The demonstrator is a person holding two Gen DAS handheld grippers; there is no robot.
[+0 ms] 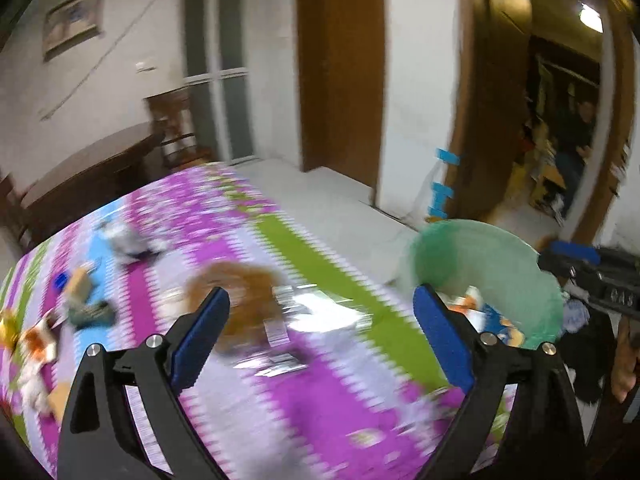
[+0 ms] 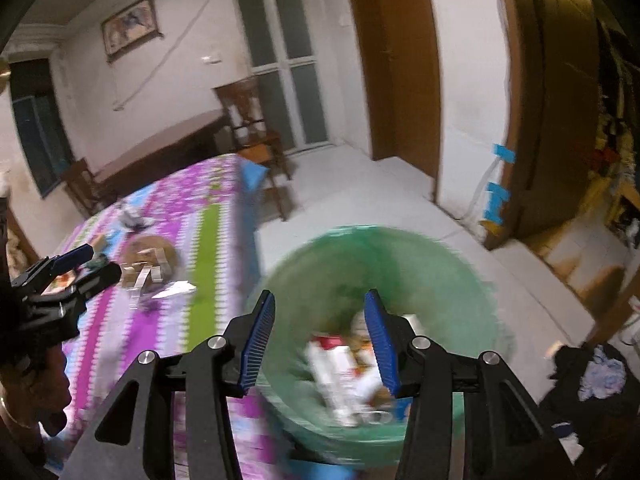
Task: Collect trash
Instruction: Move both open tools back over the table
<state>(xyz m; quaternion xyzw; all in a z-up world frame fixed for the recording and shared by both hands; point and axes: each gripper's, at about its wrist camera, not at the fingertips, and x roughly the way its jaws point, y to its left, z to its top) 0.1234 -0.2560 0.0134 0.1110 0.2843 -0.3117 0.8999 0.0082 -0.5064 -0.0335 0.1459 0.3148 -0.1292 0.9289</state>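
My left gripper (image 1: pixel 322 292) hangs wide open over the striped purple and green tablecloth (image 1: pixel 320 408), with nothing between its blue pads. Under it lie a brown round piece (image 1: pixel 244 280) and a clear plastic wrapper (image 1: pixel 320 306). More litter lies further left: a grey crumpled wad (image 1: pixel 124 238) and orange and white wrappers (image 1: pixel 36 344). A green bin (image 2: pixel 460 268) stands beside the table's edge, with packets and wrappers (image 2: pixel 340 368) inside. My right gripper (image 2: pixel 320 294) is above the bin, jaws partly apart and empty. Both views are blurred.
A wooden chair (image 2: pixel 256 140) and a dark wooden table (image 2: pixel 168 148) stand beyond the table. Dark clothes (image 2: pixel 600 372) lie on the floor right of the bin. A person (image 1: pixel 580 128) sits beyond the open doorway at the right.
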